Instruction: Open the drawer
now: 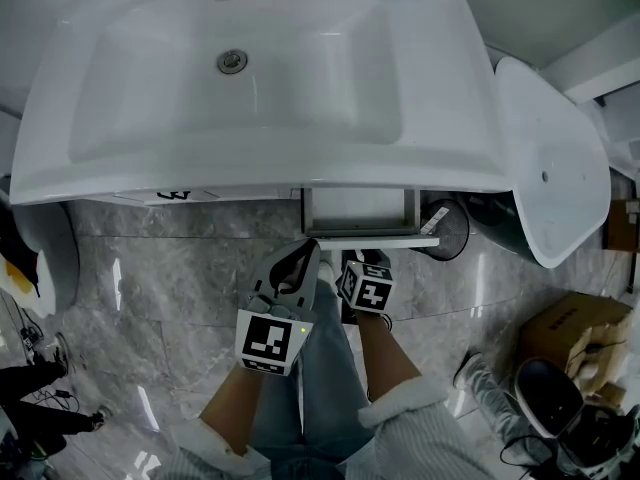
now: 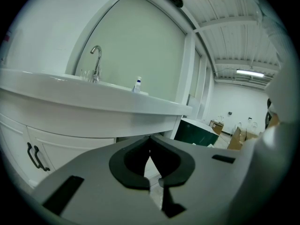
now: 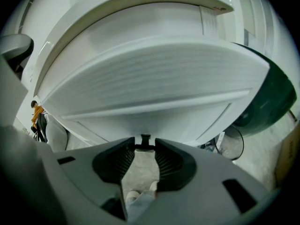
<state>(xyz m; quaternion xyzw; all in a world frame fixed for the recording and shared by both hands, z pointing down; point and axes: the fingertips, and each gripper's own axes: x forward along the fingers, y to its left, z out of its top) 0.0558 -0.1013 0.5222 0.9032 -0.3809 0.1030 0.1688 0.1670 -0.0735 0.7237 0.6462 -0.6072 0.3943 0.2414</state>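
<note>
- Slipping off is the main risk: the right gripper [image 3: 144, 144] is clenched on the small dark T-shaped drawer handle [image 3: 145, 139] with only its very tips, so a pull that drifts sideways or downward would likely let the bar pop out of the ribbed pads.
- Pulling too hard could bring the white drawer [image 1: 375, 239] out further than intended. It already stands partly out from under the wide white ceramic sink [image 1: 100, 168], with its pale inside showing, and the person's legs stand directly in front of it.
- A further hazard is the left gripper [image 1: 306, 250]. It hangs just beside the drawer front and could snag its edge if either hand wanders.
- In the head view both hands reach forward from fleecy cuffs, side by side above the grey marbled floor tiles [image 1: 180, 268].
- The right gripper angles down at the drawer front, its marker cube facing up.
- The left gripper lies flatter, aimed past the cabinet under the sink rim. Its jaws are pinched together at the tips with nothing between them.
</note>
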